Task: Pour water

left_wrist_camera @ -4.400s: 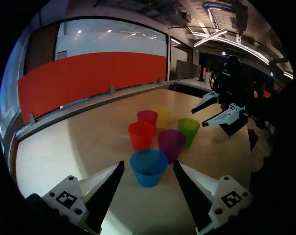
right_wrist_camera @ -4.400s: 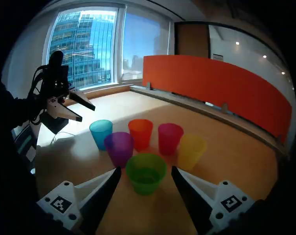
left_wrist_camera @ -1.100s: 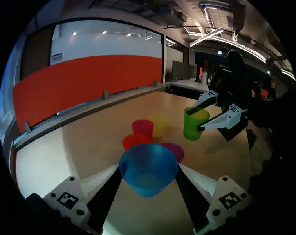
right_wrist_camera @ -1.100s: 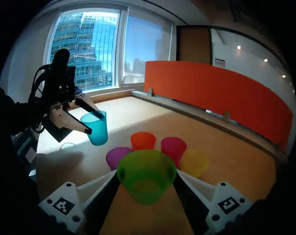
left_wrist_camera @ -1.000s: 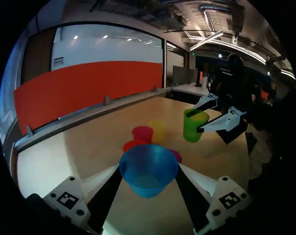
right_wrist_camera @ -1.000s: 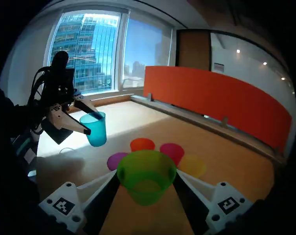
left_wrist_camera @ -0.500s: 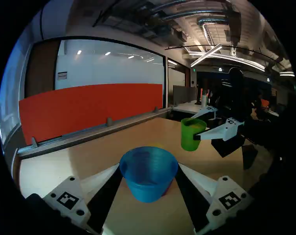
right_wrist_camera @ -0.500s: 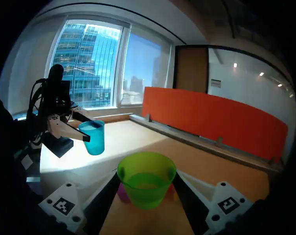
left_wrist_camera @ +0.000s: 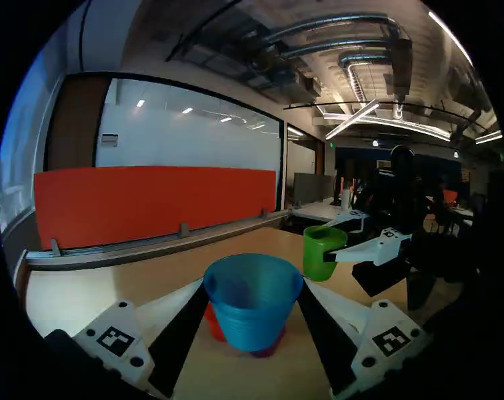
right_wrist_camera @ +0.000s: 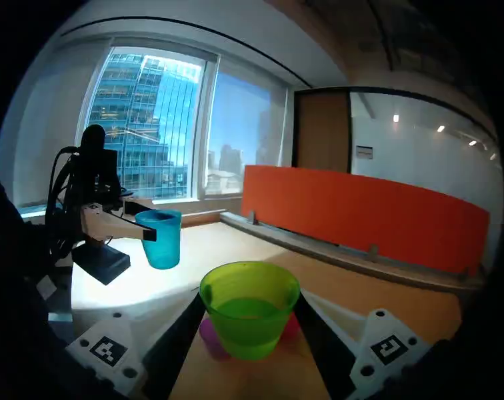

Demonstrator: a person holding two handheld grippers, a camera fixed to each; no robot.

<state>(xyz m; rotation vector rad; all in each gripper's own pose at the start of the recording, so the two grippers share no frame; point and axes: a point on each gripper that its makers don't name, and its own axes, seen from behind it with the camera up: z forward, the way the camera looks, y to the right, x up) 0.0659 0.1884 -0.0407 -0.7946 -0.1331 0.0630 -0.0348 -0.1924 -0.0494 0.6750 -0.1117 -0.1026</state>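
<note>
Water looks to be sitting low in the green cup (right_wrist_camera: 250,323), judging by the darker band inside it. I am holding that cup between both fingers of the right gripper (right_wrist_camera: 249,297), with the jaws pinching its sides just under the rim. I am carrying the blue cup (left_wrist_camera: 253,307) the same way in the left gripper (left_wrist_camera: 252,287), and I cannot tell whether anything is in it. Both cups are hanging upright above the table (left_wrist_camera: 85,293), well apart from each other, with other coloured cups (right_wrist_camera: 209,333) peeking out underneath. By my reading I am in the carry stage, with pouring not yet begun. Next I am going to need to bring the green rim just above and beside the blue mouth, hold the blue one level, and roll the right wrist slowly so the stream is landing inside rather than on the wood or the cups below.
</note>
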